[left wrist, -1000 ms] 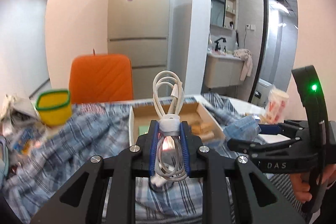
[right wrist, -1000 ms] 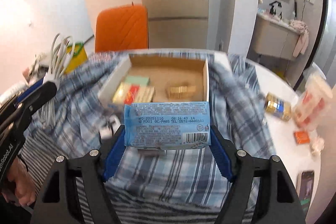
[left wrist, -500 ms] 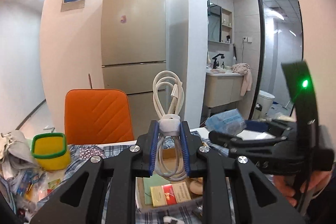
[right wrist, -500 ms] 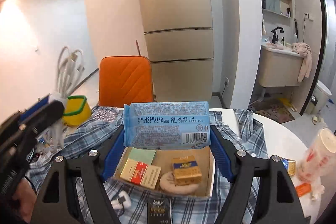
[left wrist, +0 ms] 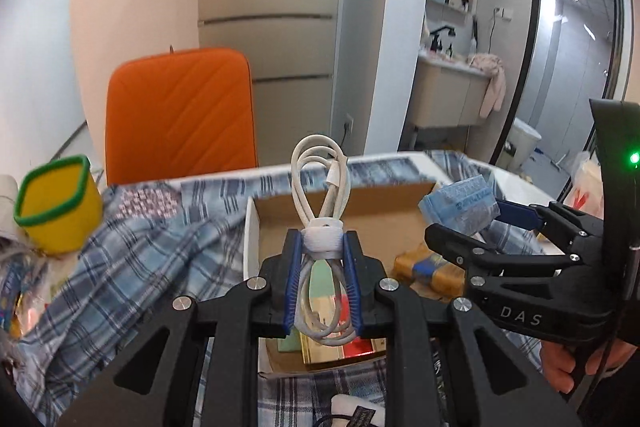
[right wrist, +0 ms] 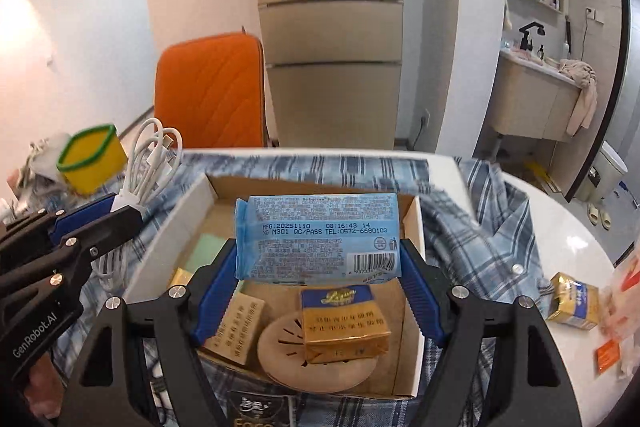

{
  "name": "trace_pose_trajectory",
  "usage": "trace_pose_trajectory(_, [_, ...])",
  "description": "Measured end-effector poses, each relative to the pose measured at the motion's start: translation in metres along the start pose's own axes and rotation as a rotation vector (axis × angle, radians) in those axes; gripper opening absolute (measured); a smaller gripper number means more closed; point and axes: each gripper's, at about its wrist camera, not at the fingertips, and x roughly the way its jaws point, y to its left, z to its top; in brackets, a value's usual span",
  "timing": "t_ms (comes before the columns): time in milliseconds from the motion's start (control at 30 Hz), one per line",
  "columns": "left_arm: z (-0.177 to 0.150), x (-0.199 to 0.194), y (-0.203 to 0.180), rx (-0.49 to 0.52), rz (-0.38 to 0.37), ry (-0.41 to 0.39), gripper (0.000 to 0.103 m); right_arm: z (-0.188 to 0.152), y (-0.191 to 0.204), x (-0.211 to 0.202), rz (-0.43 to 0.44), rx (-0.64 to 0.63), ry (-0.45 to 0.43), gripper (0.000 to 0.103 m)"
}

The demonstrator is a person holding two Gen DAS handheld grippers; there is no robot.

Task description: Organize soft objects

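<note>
Up close, the left gripper (left wrist: 322,277) is clamped on a coiled white cable (left wrist: 322,227), its blue ribbed pads pinching the bundle just below the wrapped band, loops sticking up above the fingers. The right gripper (right wrist: 318,283) grips a pale blue wipes packet (right wrist: 318,235) across its width, the crinkly film printed with a date code and barcode. Both hover over an open cardboard box (right wrist: 168,239) sitting on a rumpled blue plaid shirt (right wrist: 480,227) spread across a white table (right wrist: 560,227).

Only the right wrist view looks down into the box: a gold cigarette pack (right wrist: 344,323) resting on a round tan slotted disc (right wrist: 316,355), a kraft-coloured carton (right wrist: 236,327) and a mint-green flat pack (right wrist: 206,251). It also shows a second gold packet (right wrist: 572,301) lying on the bare tabletop to the right. The left wrist view catches the packet end-on, held above the box's far right corner.

A yellow cup with a green rim (left wrist: 58,205) stands at the left, and a quilted orange chair (left wrist: 180,115) sits behind the table.
</note>
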Motion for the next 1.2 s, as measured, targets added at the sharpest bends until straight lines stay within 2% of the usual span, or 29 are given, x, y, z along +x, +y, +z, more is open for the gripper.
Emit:
trace_pose_trajectory(133, [-0.005,0.007,-0.005,0.001,-0.004,0.041,0.019,-0.010,-0.003,0.014,0.000,-0.002,0.019,0.080])
trace_pose_trajectory(300, [-0.010,0.008,-0.006,0.006,0.005,0.039,0.022,-0.019,-0.007,0.017,-0.005,-0.011,-0.010,0.086])
trace_pose_trajectory(367, [-0.010,0.006,-0.004,0.008,0.008,0.026,0.032,-0.019,-0.004,0.015,-0.018,-0.040,-0.020,0.086])
trace_pose_trajectory(433, [-0.008,0.005,0.000,-0.003,0.015,0.010,0.066,-0.019,0.000,0.012,-0.030,-0.068,-0.031,0.086])
trace_pose_trajectory(467, [-0.009,0.002,0.001,-0.011,0.016,-0.009,0.069,-0.019,0.001,0.012,-0.036,-0.079,-0.038,0.087])
trace_pose_trajectory(633, [-0.006,-0.009,0.004,-0.011,0.012,-0.070,0.076,-0.023,0.006,0.007,-0.061,-0.113,-0.072,0.087])
trace_pose_trajectory(833, [-0.003,-0.018,0.004,-0.008,0.002,-0.108,0.077,-0.022,0.003,-0.004,-0.048,-0.083,-0.136,0.087])
trace_pose_trajectory(933, [0.000,-0.026,0.008,-0.025,0.015,-0.137,0.077,-0.018,0.002,-0.014,-0.084,-0.092,-0.157,0.087])
trace_pose_trajectory(1000, [0.006,-0.037,0.007,-0.024,0.023,-0.166,0.077,-0.013,0.001,-0.028,-0.110,-0.085,-0.170,0.087])
trace_pose_trajectory(1200, [0.012,-0.094,0.001,-0.014,0.019,-0.283,0.078,0.000,0.002,-0.092,-0.100,-0.016,-0.244,0.087])
